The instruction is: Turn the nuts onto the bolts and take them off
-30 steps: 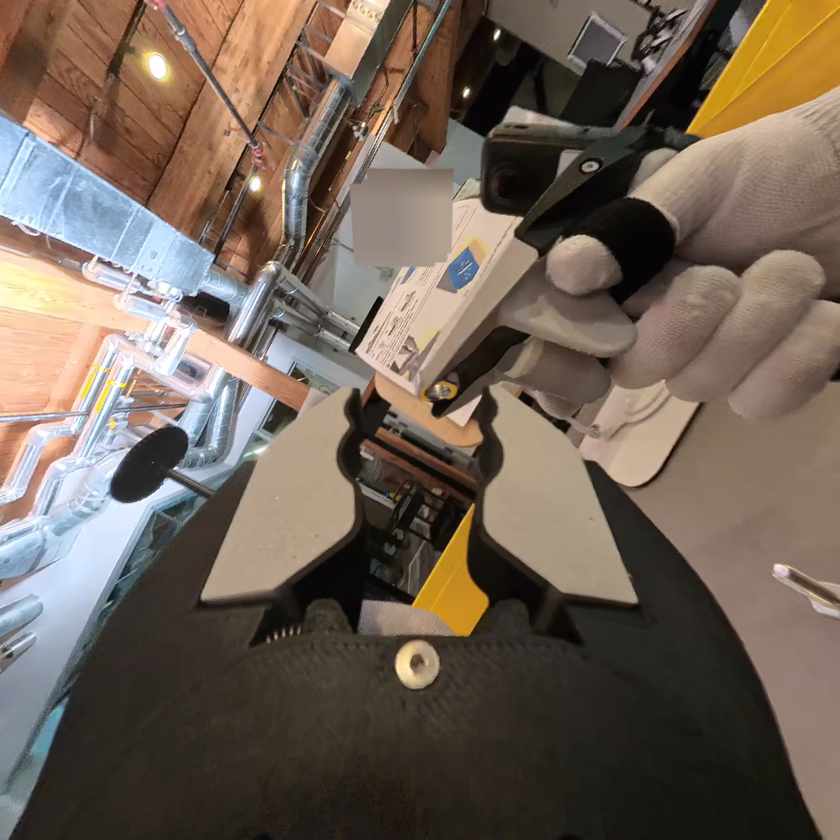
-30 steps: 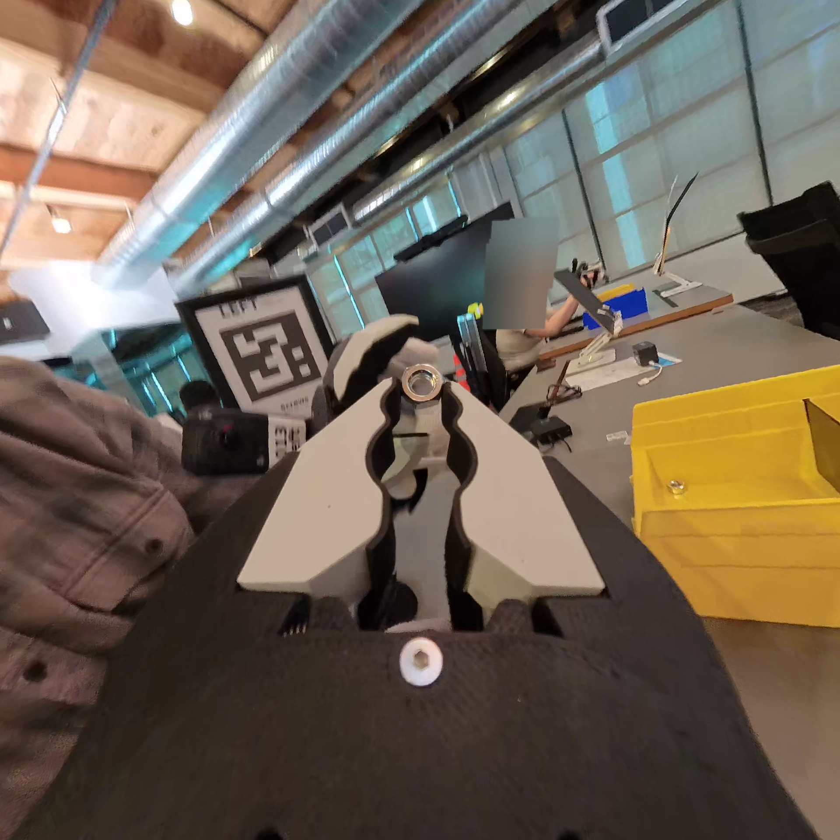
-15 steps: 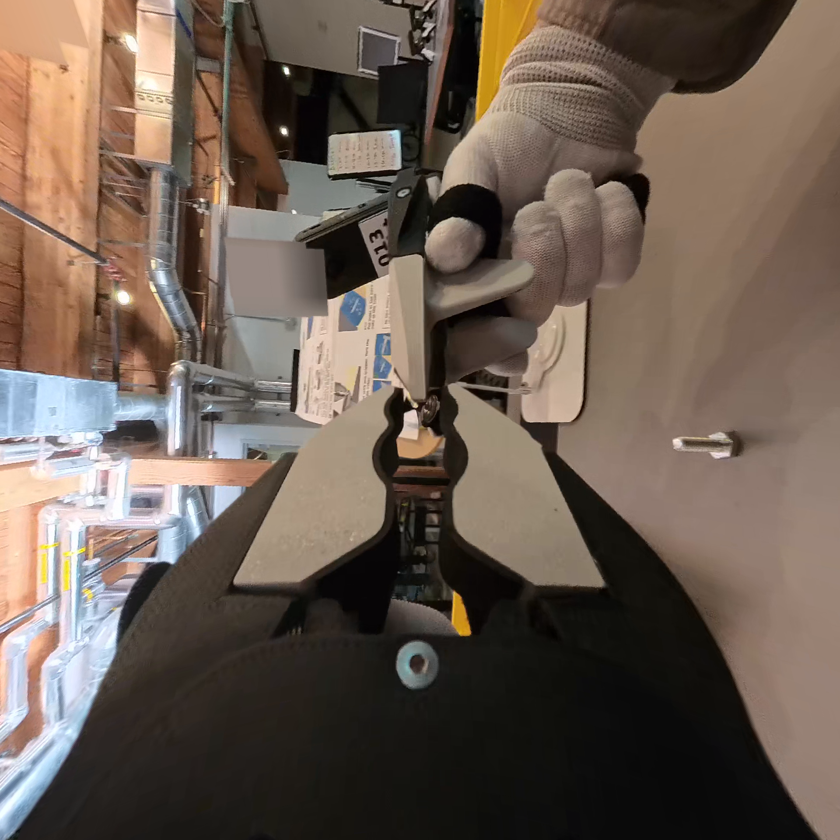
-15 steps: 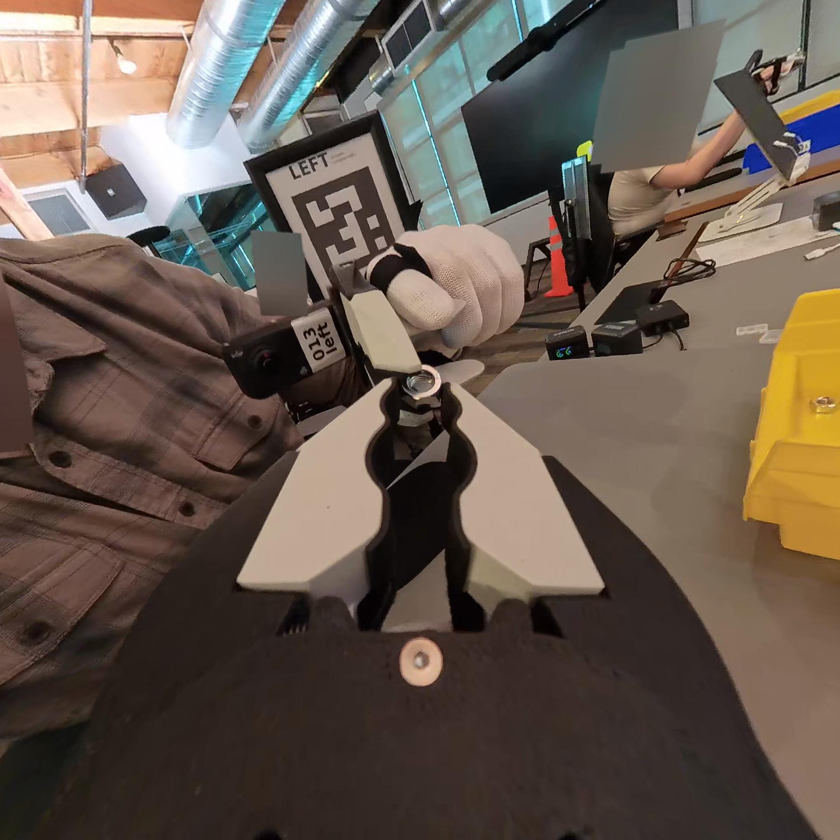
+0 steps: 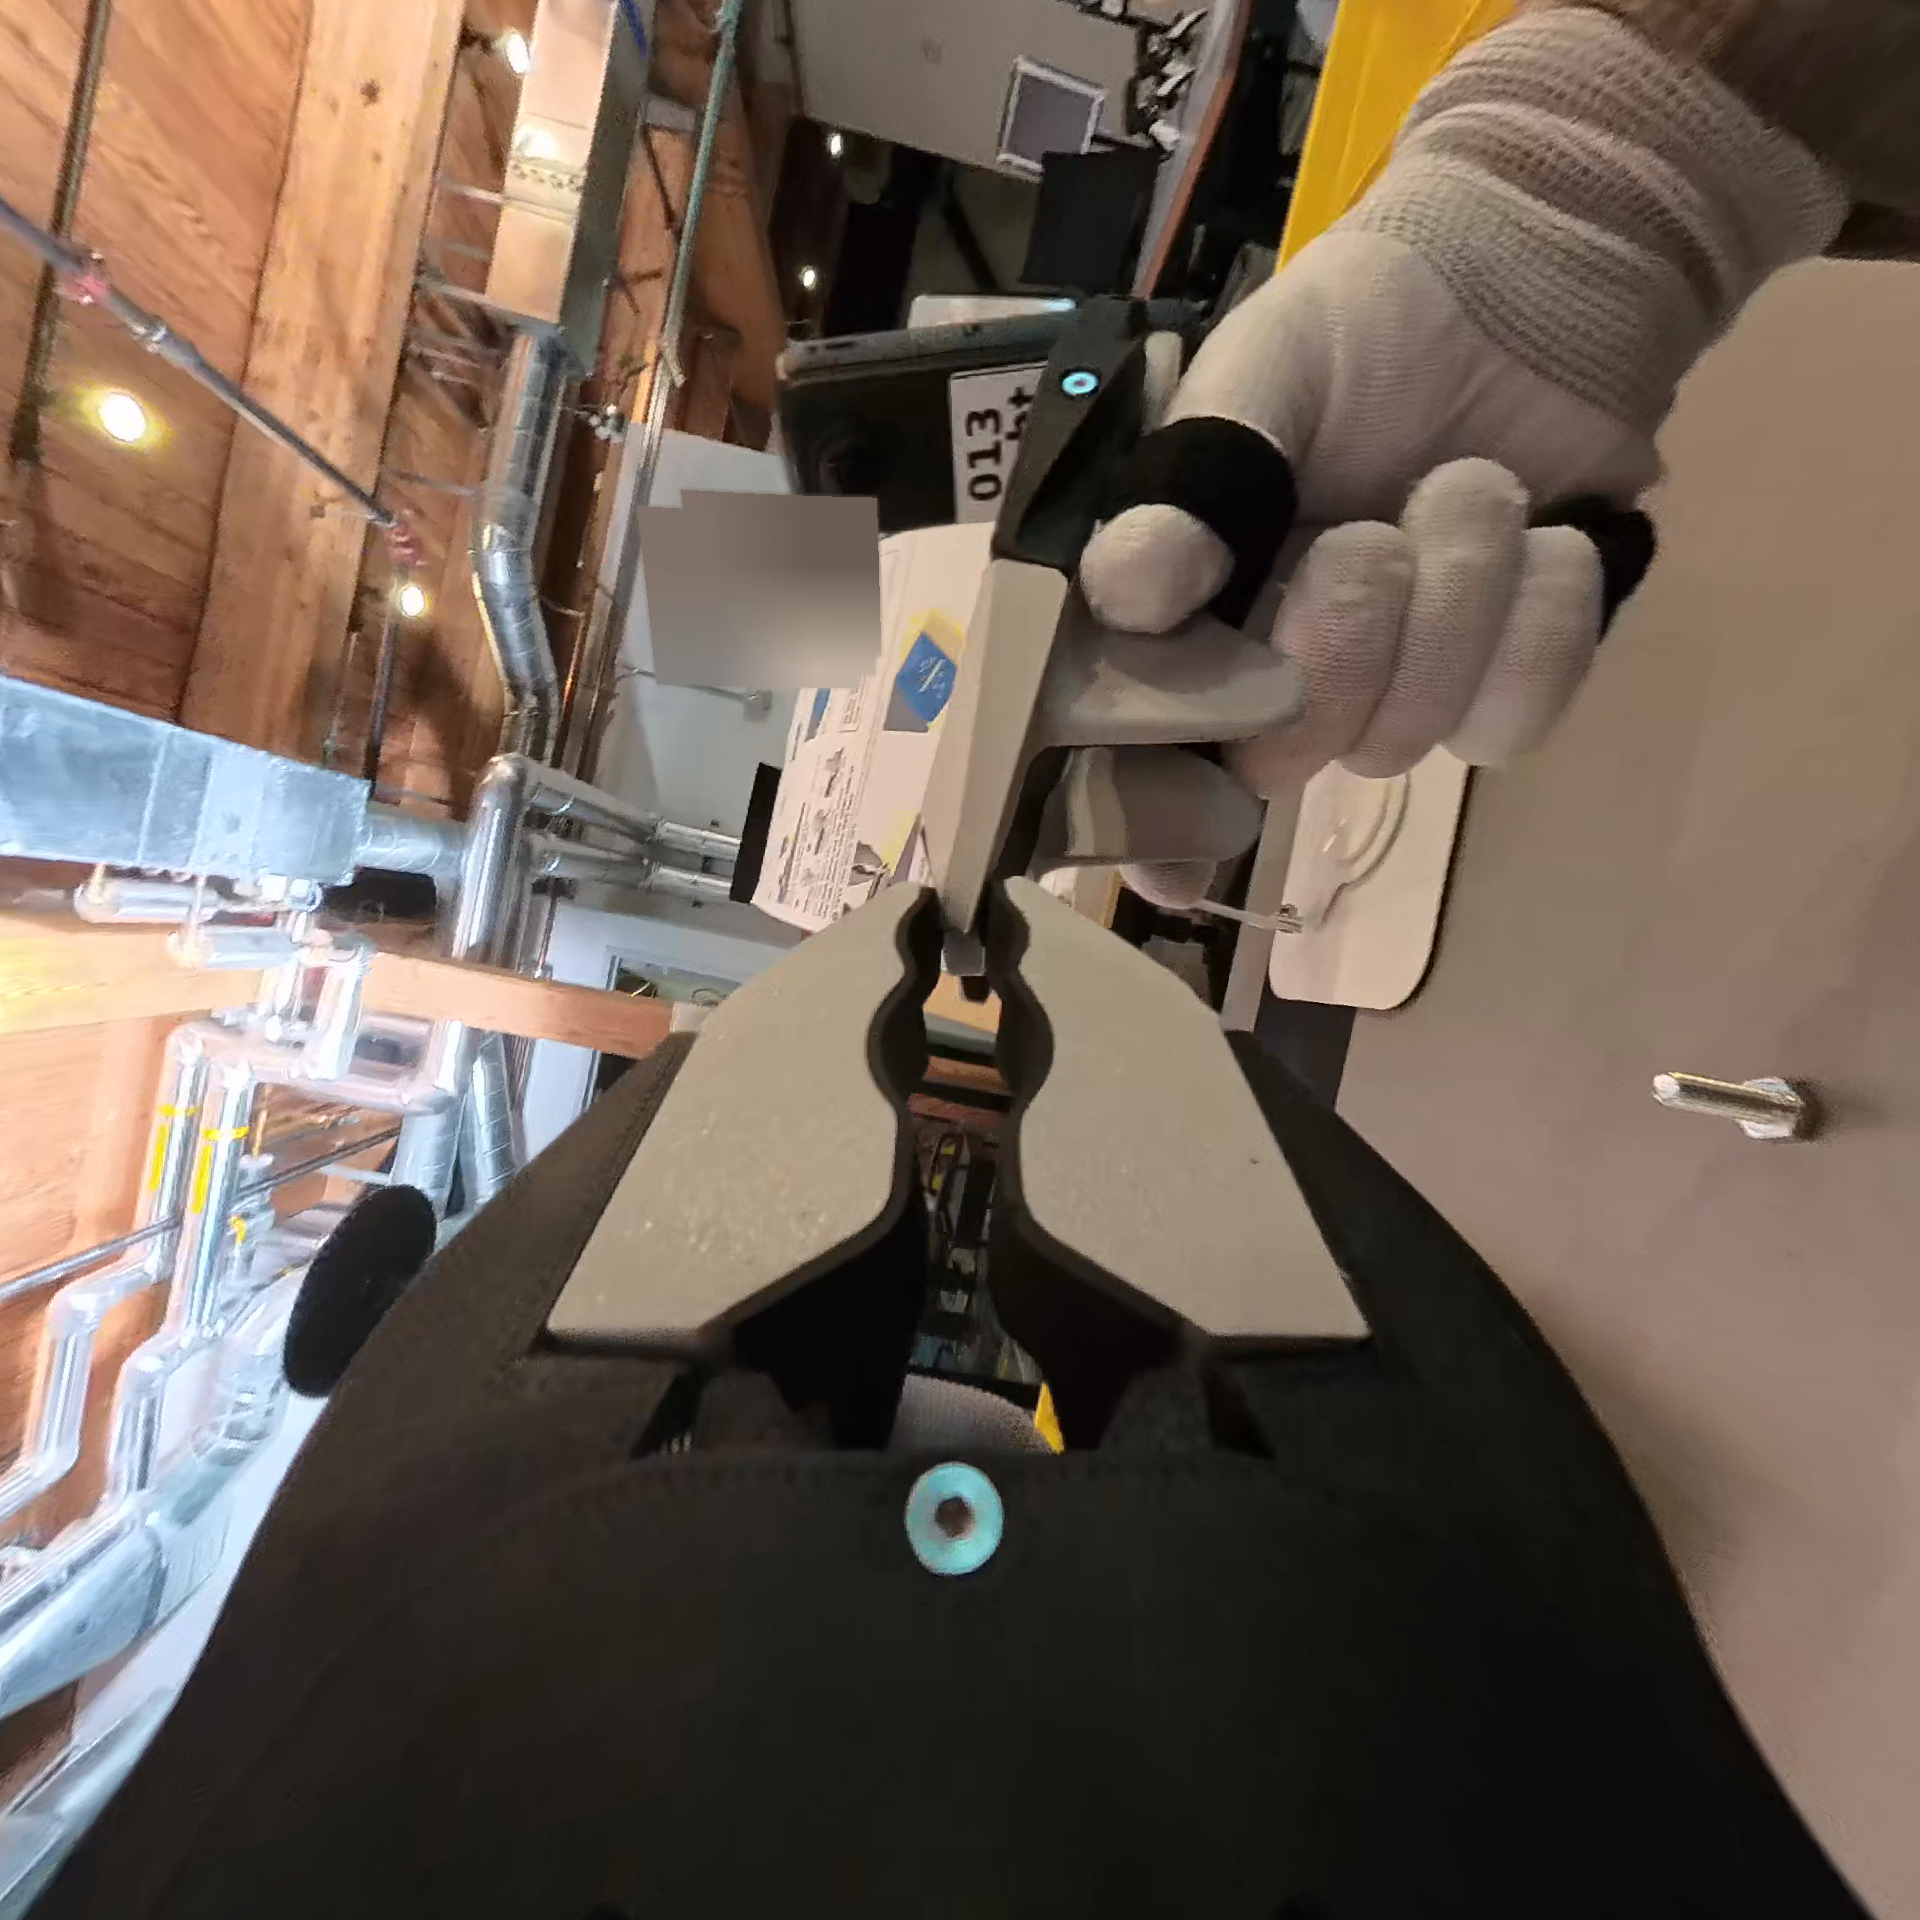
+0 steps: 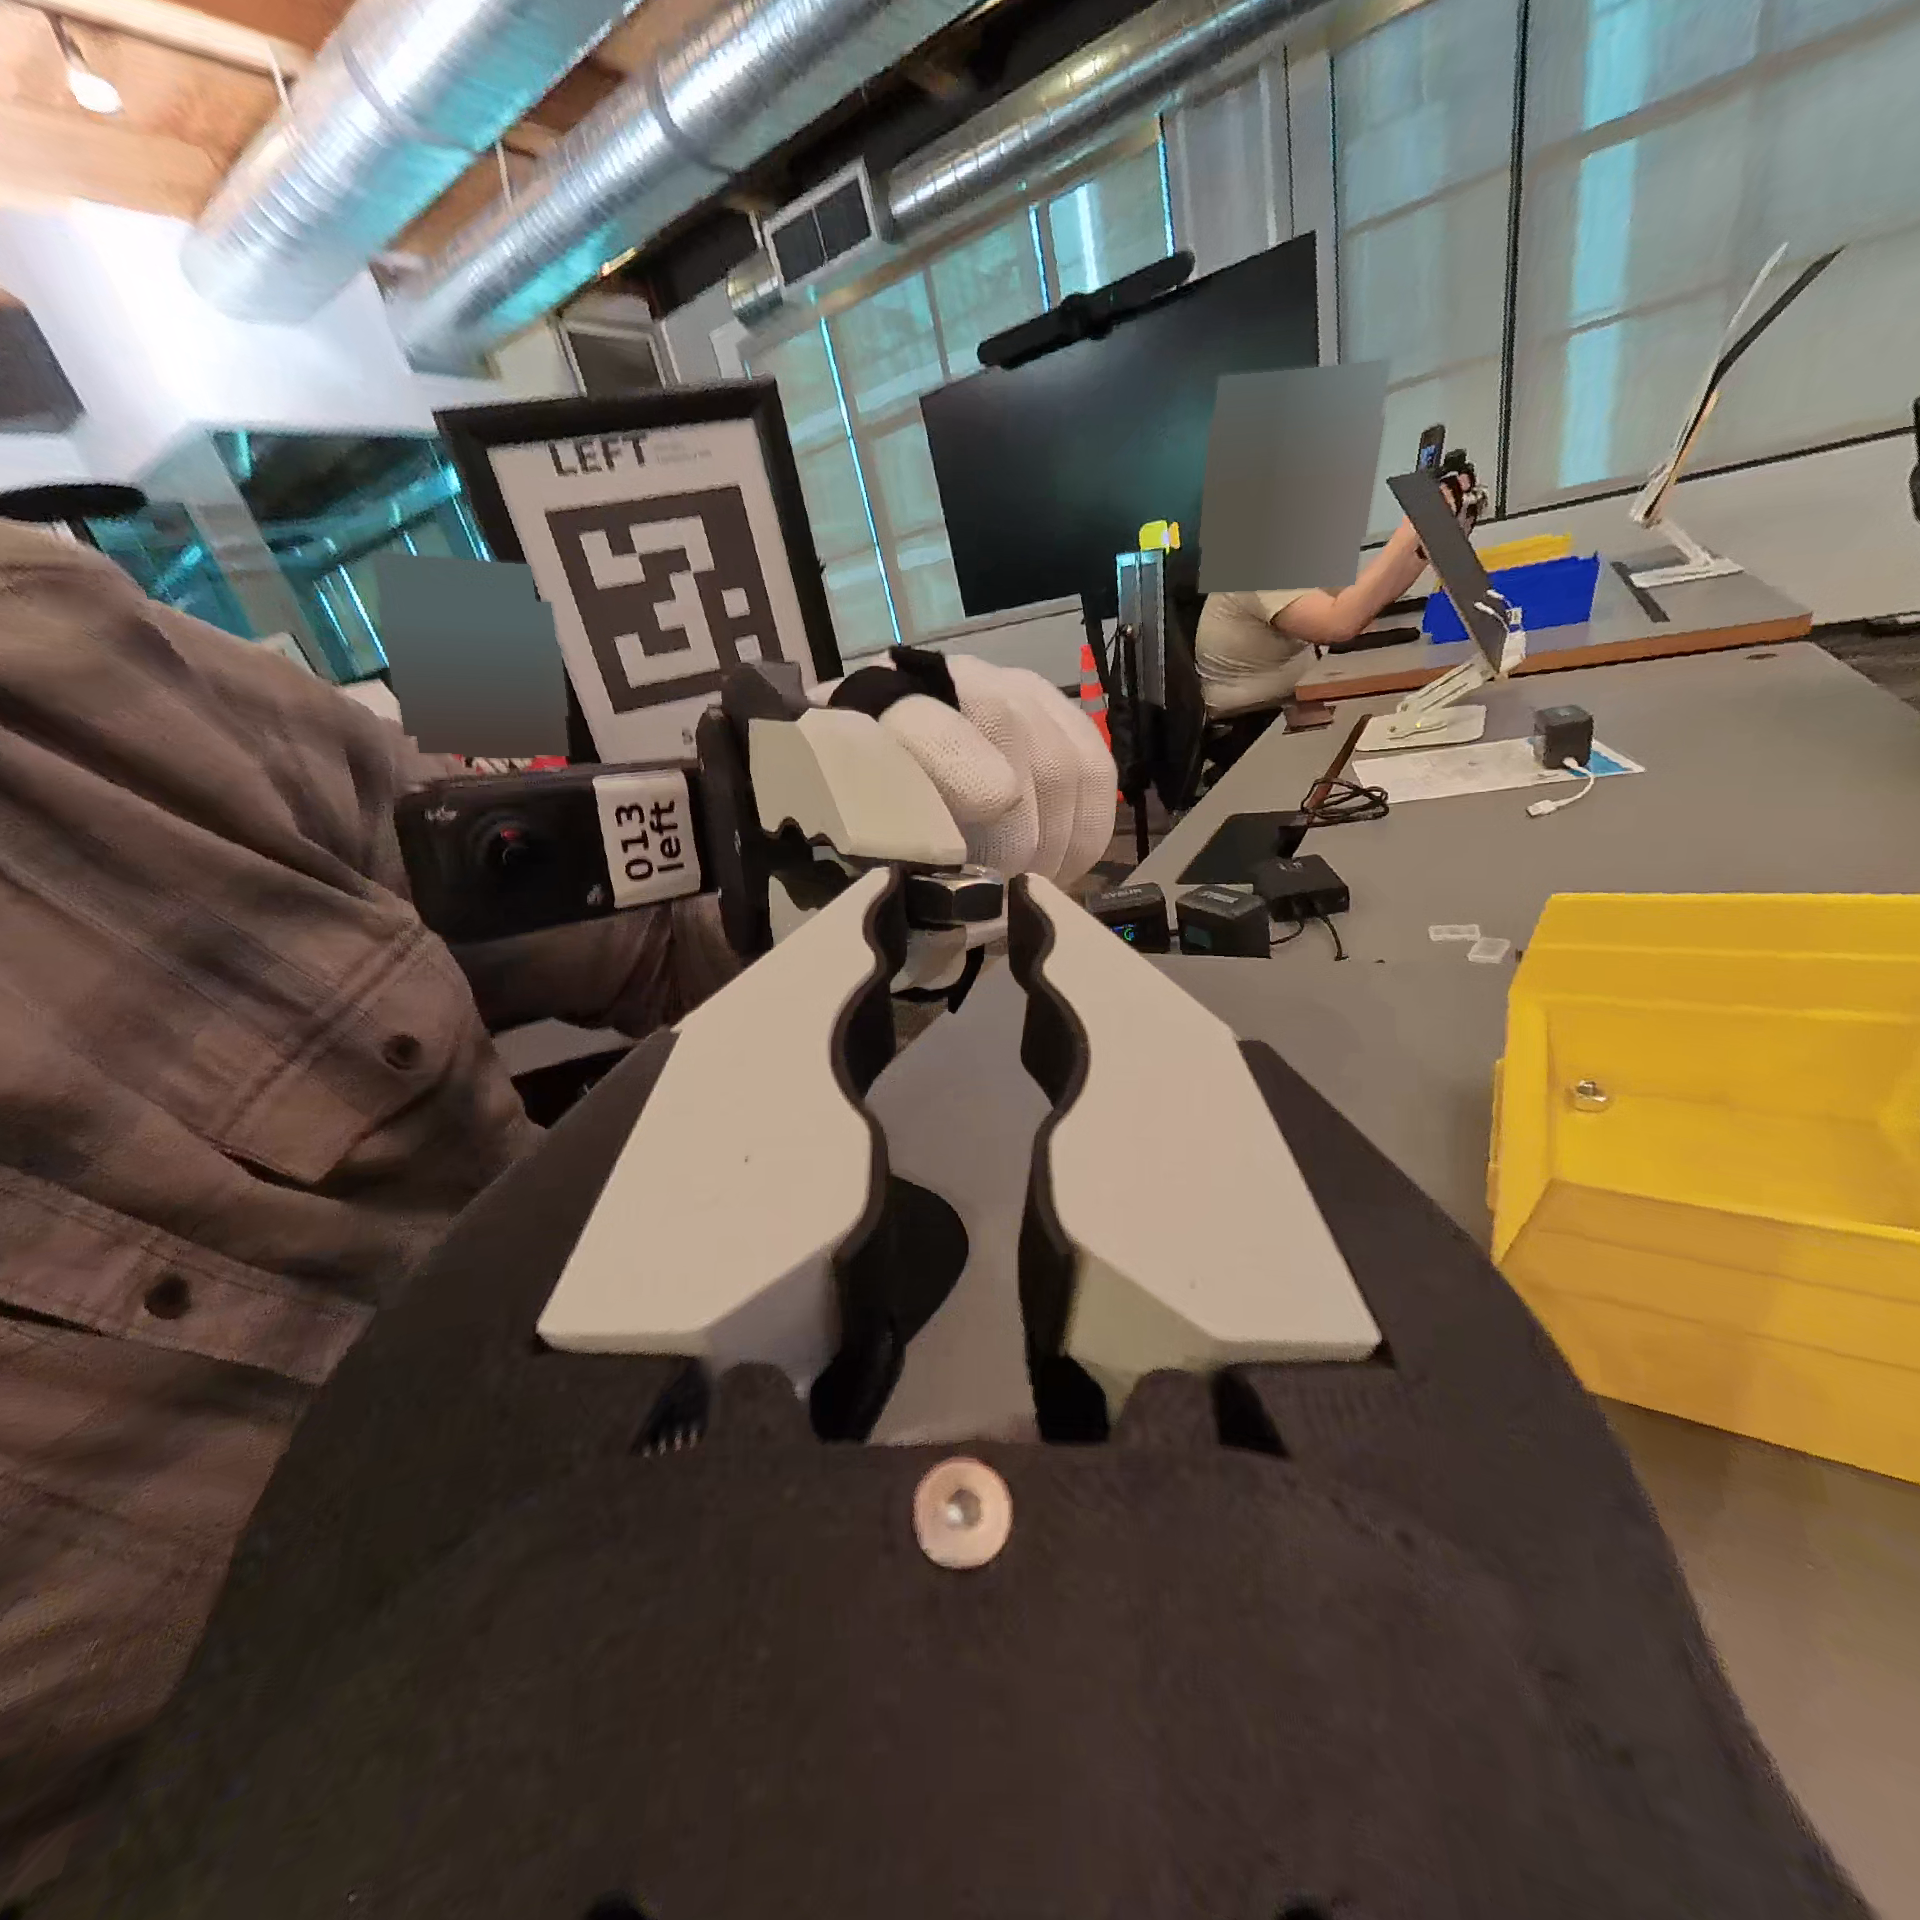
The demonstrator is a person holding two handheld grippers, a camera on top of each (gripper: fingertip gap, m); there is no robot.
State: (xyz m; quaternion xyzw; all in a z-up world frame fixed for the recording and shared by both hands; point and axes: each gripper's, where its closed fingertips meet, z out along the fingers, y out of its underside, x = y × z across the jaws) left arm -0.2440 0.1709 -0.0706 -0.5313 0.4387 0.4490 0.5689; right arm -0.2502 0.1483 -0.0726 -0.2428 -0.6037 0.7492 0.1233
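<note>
My right gripper [image 6: 951, 902] is shut on a silver hex nut [image 6: 951, 896] and holds it by its sides, in the air above the grey table [image 6: 1558, 883]. My left gripper [image 5: 961, 935] meets it tip to tip, with its jaws drawn narrow around the same nut [image 5: 964, 954]. In the right wrist view one left finger [image 6: 852, 795] lies above the nut and the other shows just below it. In the left wrist view a right finger [image 5: 997, 727] comes down into the left jaws. A loose bolt [image 5: 1730, 1103] lies on the table. No bolt shows in either gripper.
A yellow bin [image 6: 1704, 1195] stands to the right on the table with one nut [image 6: 1587, 1091] inside. A white pad [image 5: 1361, 883] lies at the table's far edge. Small black devices [image 6: 1216, 920] sit beyond the grippers. My own sleeve [image 6: 208, 1039] fills the left. Left and right tips are no more than a few centimetres apart.
The left gripper was open and apart from the nut a second ago; it has since narrowed around the nut in the right gripper. Both grippers have rolled while staying tip to tip.
</note>
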